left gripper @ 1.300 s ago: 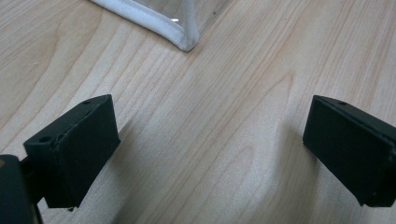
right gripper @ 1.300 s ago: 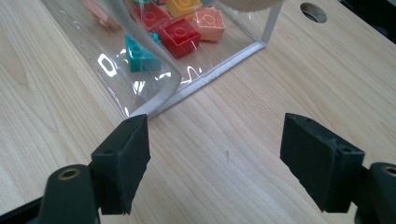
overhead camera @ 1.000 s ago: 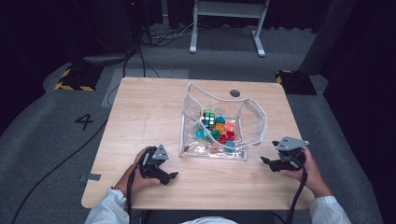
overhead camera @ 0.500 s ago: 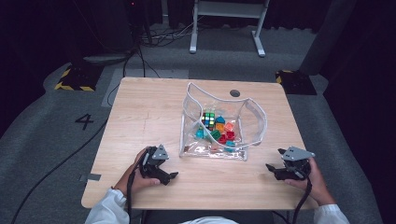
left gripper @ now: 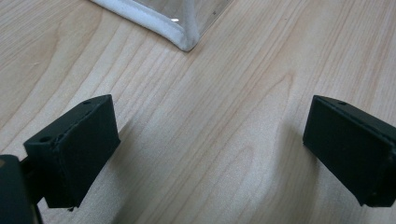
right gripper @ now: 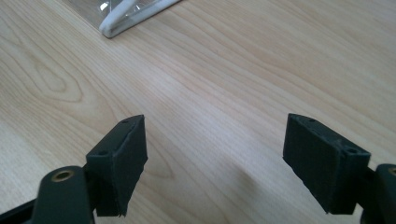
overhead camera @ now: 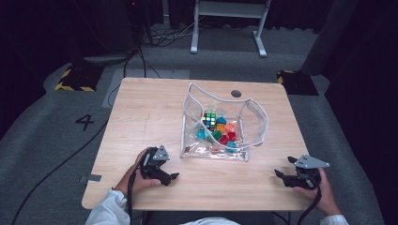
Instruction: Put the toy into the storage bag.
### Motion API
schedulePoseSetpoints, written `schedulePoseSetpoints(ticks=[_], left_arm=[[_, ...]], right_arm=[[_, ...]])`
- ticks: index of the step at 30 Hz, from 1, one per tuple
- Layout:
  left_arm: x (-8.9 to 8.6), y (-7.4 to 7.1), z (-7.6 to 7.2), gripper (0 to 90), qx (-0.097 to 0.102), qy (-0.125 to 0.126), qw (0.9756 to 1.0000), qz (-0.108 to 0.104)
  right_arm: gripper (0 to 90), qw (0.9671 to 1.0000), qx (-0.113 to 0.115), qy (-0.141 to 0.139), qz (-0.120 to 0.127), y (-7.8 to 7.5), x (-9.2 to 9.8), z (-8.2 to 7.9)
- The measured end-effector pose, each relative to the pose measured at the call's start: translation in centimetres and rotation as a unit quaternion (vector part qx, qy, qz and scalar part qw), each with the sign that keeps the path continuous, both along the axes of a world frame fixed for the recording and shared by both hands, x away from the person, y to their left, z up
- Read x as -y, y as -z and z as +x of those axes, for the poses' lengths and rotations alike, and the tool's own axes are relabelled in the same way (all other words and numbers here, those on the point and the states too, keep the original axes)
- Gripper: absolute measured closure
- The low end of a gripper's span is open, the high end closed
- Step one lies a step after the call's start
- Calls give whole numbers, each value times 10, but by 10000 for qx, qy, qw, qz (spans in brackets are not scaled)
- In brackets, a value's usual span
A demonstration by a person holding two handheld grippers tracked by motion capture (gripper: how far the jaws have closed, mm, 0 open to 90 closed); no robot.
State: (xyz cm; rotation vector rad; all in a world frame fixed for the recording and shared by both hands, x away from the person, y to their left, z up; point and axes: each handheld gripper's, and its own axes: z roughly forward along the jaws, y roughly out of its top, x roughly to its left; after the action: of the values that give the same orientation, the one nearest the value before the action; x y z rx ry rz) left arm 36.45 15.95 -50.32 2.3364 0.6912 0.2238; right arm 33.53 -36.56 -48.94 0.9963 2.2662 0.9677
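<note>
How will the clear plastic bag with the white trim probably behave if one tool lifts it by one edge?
The clear plastic bag would probably flop: its thin walls already bow and sag. It likely pulls down at the bottom, since a puzzle cube and small coloured blocks lie there and may slide. The glossy film may slip; the white trim looks easier to pinch.

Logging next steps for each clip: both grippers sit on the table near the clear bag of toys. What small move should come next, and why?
Probably bring the left gripper forward to the clear plastic bag with white piping. Both grippers rest open and empty on the light wooden table, the right gripper out near the edge. The bag's near corner lies just ahead of the left fingers.
</note>
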Motion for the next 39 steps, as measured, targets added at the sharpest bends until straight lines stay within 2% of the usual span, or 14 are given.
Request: schedulePoseSetpoints(ticks=[1,5,9,15,17,20,39], left_arm=[[0,0,0,35,1,0,10000,1],[0,0,0,35,1,-1,10000,0],[0,0,0,35,-2,0,10000,-3],[0,0,0,35,-10,7,10000,-8],[0,0,0,35,-10,8,10000,-9],[0,0,0,34,-11,7,10000,-10],[0,0,0,30,-12,-3,10000,1]], right_arm=[[222,9999,-54,42,86,1,2,-1],[222,9997,-114,168,146,4,11,-5],[211,9986,-256,355,308,10,20,-10],[187,9976,-318,524,330,13,26,-15],[168,9971,-420,553,323,13,27,-16],[165,9959,-578,540,438,14,29,-16],[160,9962,-568,511,412,14,28,-14]])
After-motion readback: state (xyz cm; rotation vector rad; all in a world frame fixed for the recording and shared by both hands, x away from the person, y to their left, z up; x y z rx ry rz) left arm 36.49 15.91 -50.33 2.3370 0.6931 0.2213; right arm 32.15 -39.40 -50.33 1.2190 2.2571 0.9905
